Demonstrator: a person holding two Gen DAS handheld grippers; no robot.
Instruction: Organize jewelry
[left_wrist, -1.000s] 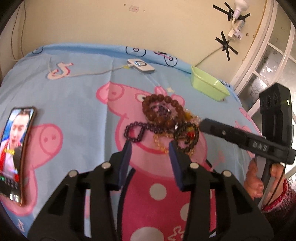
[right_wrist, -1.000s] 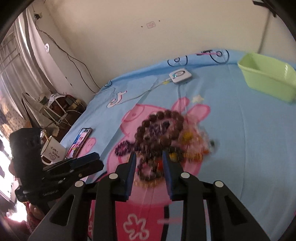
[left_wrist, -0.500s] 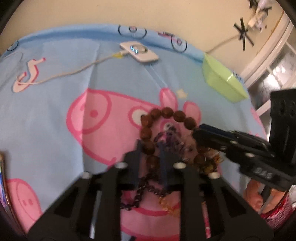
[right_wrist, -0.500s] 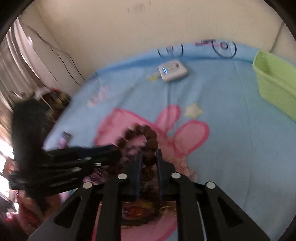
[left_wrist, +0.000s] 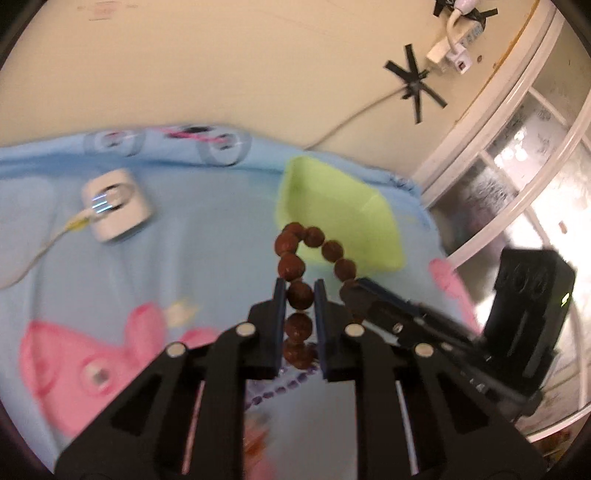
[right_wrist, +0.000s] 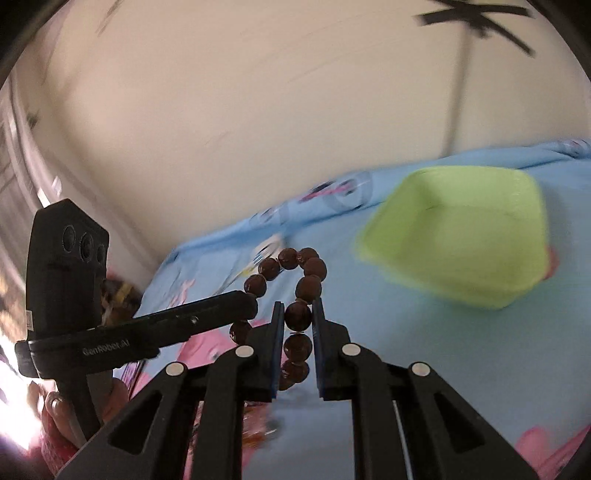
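Between both hand-held gripper (left_wrist: 299, 291) jaws, brown bead bracelet (left_wrist: 295, 264)

A cream wall (left_wrist: 221, 66) backs the blue cartoon bedsheet (left_wrist: 207, 236), beside a bright white-framed window (left_wrist: 517, 158).

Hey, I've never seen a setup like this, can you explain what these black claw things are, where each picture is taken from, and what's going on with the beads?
No robot here: a person holds a two-finger gripper in each hand, and each gripper carries a wide-angle camera looking forward along its fingers. One picture is from the left gripper, the other from the right gripper; each view also shows the other tool reaching in from the side. Both are shut on the same brown bead bracelet, one on each side of its loop, holding it above a blue cartoon bedsheet. Ahead on the sheet lies an empty-looking green tray. A small white device with a cable also lies there, and purple beads show blurred below the left gripper.
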